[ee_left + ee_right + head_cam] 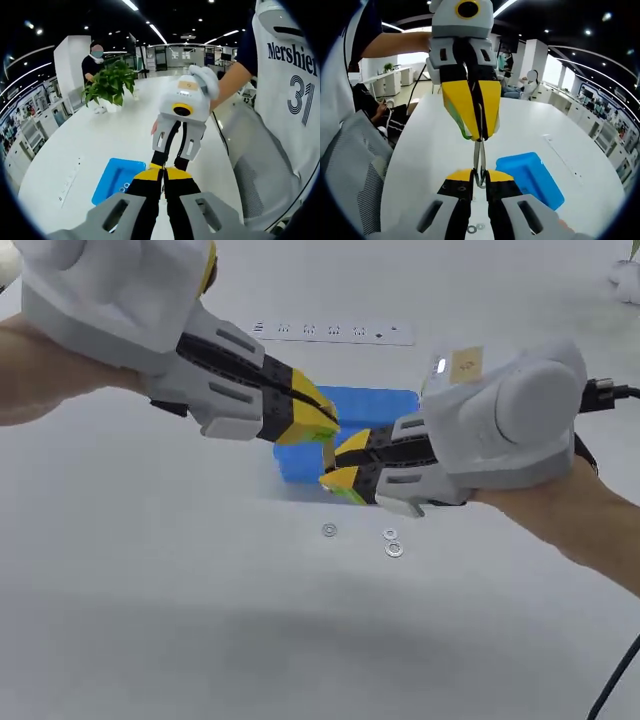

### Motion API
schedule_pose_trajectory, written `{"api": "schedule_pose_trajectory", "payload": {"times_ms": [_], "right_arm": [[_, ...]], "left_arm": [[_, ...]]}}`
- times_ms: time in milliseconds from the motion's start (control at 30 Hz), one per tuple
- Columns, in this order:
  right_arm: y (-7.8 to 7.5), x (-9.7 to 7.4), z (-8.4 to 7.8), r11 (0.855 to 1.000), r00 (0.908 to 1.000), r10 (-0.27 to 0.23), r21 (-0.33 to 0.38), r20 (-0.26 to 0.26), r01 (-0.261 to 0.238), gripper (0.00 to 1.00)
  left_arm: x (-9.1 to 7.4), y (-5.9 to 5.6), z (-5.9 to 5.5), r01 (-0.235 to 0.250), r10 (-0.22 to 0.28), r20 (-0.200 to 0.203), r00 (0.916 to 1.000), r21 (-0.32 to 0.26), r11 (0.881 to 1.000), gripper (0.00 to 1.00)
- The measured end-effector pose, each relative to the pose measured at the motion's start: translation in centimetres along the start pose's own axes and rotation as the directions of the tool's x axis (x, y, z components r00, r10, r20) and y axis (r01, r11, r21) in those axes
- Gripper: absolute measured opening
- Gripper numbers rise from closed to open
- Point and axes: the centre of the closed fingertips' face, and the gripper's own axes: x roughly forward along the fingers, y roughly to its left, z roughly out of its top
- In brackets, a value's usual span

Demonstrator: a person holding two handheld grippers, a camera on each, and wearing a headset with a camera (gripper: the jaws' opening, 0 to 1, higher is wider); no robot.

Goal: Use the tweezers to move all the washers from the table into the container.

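Note:
Both grippers meet tip to tip above the blue container (375, 405). Coming in from the upper left, my left gripper (328, 423) is shut on the upper end of the thin metal tweezers (479, 155). My right gripper (336, 472) reaches in from the right and is shut on their lower end (479, 176). The tweezers hang between the two sets of yellow jaws. Three small washers (329, 530) (390, 534) (394, 550) lie on the white table just in front of the container, below the right gripper. Two washers (475, 228) also show in the right gripper view. The left gripper view has the container (117, 180) below its jaws.
A white power strip (330, 332) lies on the table beyond the container. A black cable (612, 680) runs along the right edge. A potted plant (110, 85) and a person stand at the table's far end. A grey chair (355, 170) is beside the table.

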Motion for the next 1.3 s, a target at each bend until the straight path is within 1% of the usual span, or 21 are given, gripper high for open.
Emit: {"api": "schedule_pose_trajectory", "payload": {"times_ms": [33,100,167,233,367,500,633,733,833,900,1033,1133,1300], "right_arm": [[-0.3,0.0,0.1,1.0,1.0,-0.005,-0.004,0.001,0.005,0.1],[-1.1,-0.1,0.2,1.0,0.9999,-0.013,-0.01,0.001,0.013,0.1],[-1.8,-0.1,0.4,1.0,0.9997,-0.022,-0.02,0.004,0.022,0.1],[-2.3,-0.1,0.5,0.999,0.9996,-0.026,-0.02,0.008,0.026,0.1],[-3.8,0.1,0.5,0.999,0.9989,-0.044,-0.029,0.012,0.045,0.1],[-5.1,0.5,0.0,0.997,0.9991,-0.043,-0.064,0.0,0.043,0.1],[-6.3,1.3,-0.6,0.997,0.9991,-0.043,-0.062,-0.005,0.043,0.1],[-6.9,2.2,-1.0,0.998,0.9991,-0.043,-0.056,-0.007,0.042,0.1],[-7.3,3.5,-1.8,0.999,0.9994,-0.033,-0.038,-0.011,0.033,0.1],[-7.5,4.1,-2.3,0.999,0.9994,-0.032,-0.033,-0.015,0.031,0.1],[-8.0,5.2,-3.5,1.0,0.9993,-0.021,-0.016,-0.032,0.021,0.1],[-8.2,5.8,-4.1,1.0,0.9992,-0.013,-0.004,-0.039,0.013,0.11],[-8.6,6.8,-5.5,1.0,0.9984,0.001,0.025,-0.057,0.0,0.11]], "left_arm": [[0.1,0.5,0.1,-0.002,0.002,-0.002,1.0,0.008,1.0,0.06],[0.2,1.0,0.3,-0.004,0.004,-0.003,1.0,0.018,1.0,0.06],[0.3,1.6,0.6,-0.008,0.008,-0.008,0.9999,0.045,0.999,0.06],[0.5,2.0,0.7,-0.005,0.005,-0.011,0.9999,0.052,0.999,0.06],[0.8,3.5,0.9,-0.009,0.01,-0.011,0.9999,0.07,0.998,0.06],[1.1,4.8,0.4,-0.005,0.007,-0.021,0.9998,0.077,0.997,0.06],[1.4,6.3,-0.6,-0.013,0.015,-0.031,0.9994,0.073,0.997,0.06],[1.8,7.0,-1.3,-0.016,0.018,-0.035,0.9992,0.061,0.998,0.06],[2.3,7.9,-2.5,-0.017,0.019,-0.046,0.9987,0.043,0.999,0.06],[2.6,8.4,-3.3,-0.017,0.018,-0.051,0.9985,0.025,1.0,0.06],[3.3,9.0,-4.6,-0.016,0.016,-0.063,0.9979,0.005,1.0,0.06],[3.7,9.4,-5.4,-0.011,0.011,-0.075,0.9971,0.003,1.0,0.06],[4.3,10.1,-6.8,-0.01,0.008,-0.081,0.9967,-0.031,0.999,0.06]]}}
